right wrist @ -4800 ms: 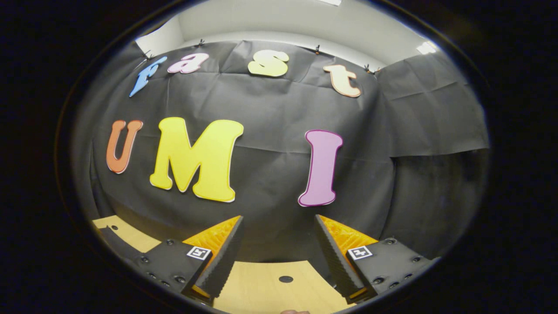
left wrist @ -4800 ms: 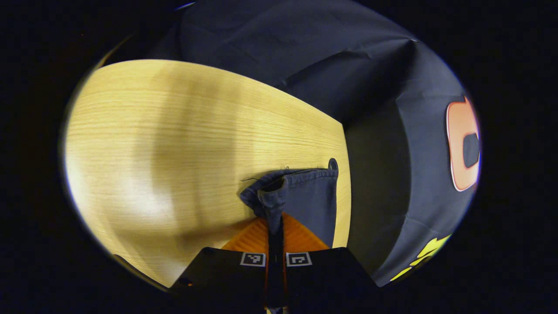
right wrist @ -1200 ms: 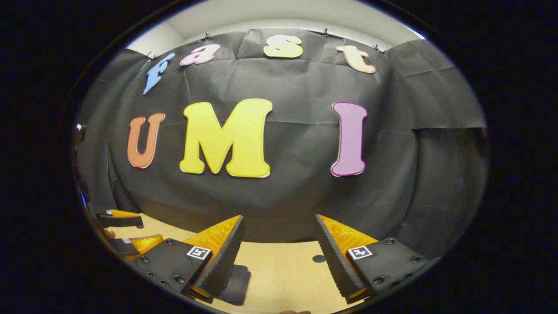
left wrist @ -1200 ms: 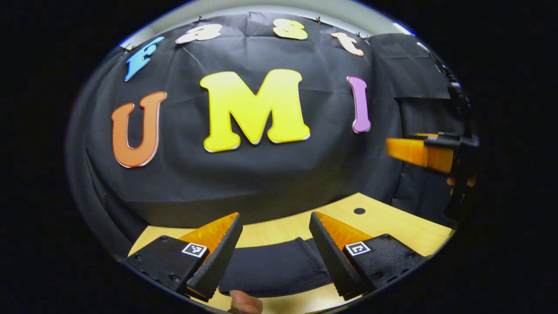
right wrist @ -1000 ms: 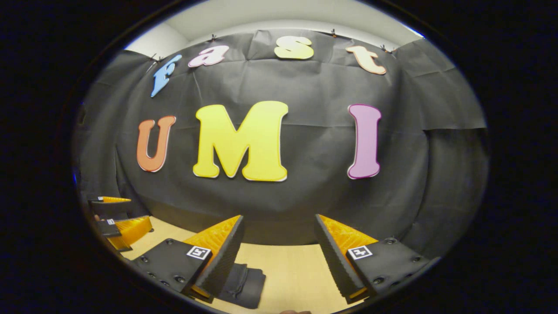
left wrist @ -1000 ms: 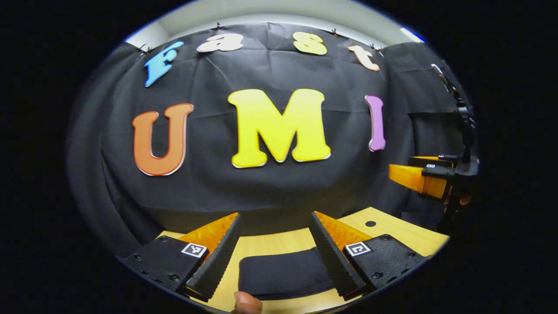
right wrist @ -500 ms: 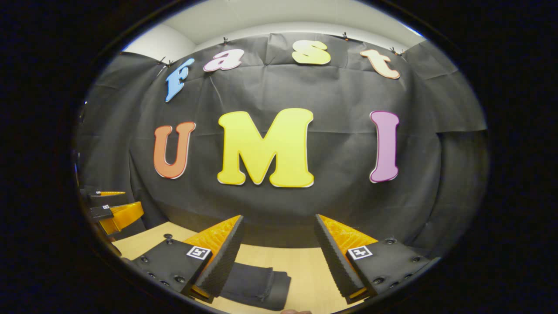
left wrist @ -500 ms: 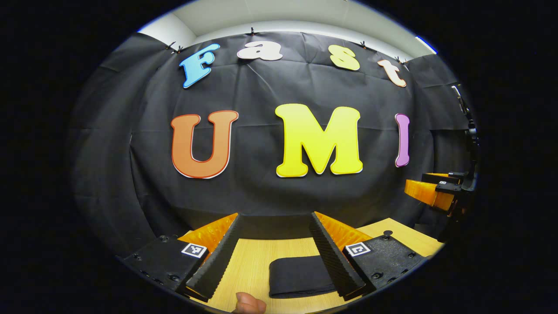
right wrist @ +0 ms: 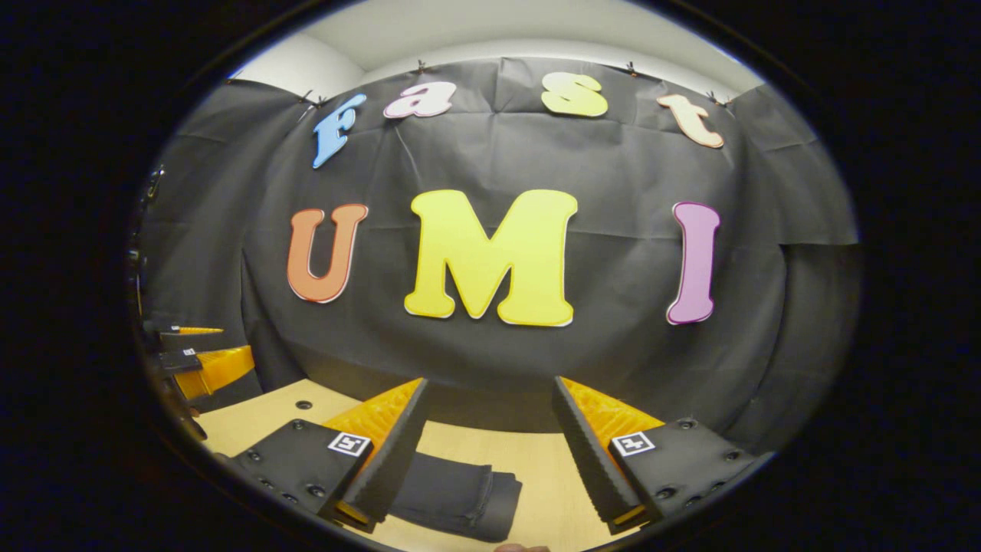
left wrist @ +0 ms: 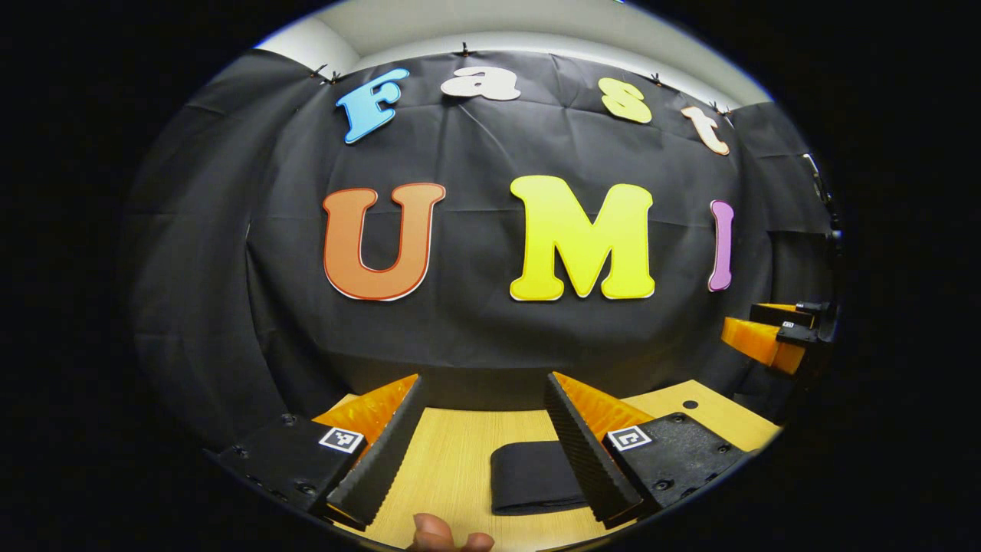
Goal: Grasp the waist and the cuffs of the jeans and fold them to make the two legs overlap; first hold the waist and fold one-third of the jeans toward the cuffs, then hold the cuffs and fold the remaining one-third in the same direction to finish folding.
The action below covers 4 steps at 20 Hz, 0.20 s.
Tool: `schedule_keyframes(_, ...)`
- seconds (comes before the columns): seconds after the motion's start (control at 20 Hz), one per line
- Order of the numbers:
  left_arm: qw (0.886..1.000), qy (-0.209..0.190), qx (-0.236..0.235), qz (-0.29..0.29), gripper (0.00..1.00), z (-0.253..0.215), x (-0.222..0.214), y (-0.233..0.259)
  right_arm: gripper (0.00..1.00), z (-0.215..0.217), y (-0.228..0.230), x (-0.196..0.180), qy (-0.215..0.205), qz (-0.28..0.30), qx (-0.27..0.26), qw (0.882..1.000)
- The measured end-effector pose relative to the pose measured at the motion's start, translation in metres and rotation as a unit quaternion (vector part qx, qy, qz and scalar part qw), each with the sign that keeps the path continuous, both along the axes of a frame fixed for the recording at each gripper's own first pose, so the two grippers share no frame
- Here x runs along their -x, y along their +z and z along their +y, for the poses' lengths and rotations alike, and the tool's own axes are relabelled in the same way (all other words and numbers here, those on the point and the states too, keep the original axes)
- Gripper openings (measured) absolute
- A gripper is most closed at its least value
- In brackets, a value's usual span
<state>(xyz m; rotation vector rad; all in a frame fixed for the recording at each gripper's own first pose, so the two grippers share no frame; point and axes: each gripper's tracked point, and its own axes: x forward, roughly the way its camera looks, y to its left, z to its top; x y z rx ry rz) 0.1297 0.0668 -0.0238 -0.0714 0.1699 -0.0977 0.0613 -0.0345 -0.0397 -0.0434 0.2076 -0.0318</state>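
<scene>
The jeans (left wrist: 533,477) lie folded into a compact dark bundle on the wooden counter (left wrist: 452,460), in front of the black cloth wall. In the left gripper view the bundle sits just beside the left claw's (left wrist: 483,433) right finger; that claw is held wide apart and holds nothing. In the right gripper view the jeans (right wrist: 460,494) lie low beside the right claw's (right wrist: 490,437) left finger; this claw also gapes, gripping nothing. A fingertip (left wrist: 448,534) shows at the bottom edge.
</scene>
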Motion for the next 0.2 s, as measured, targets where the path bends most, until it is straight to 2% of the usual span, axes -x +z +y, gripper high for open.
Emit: schedule_keyframes(0.2,1.0,-0.006,-0.003,-0.003,0.99,-0.0001,0.0012,0.0028,0.98,0.0002,0.003,0.0045,-0.002,-0.005,-0.001,1.0)
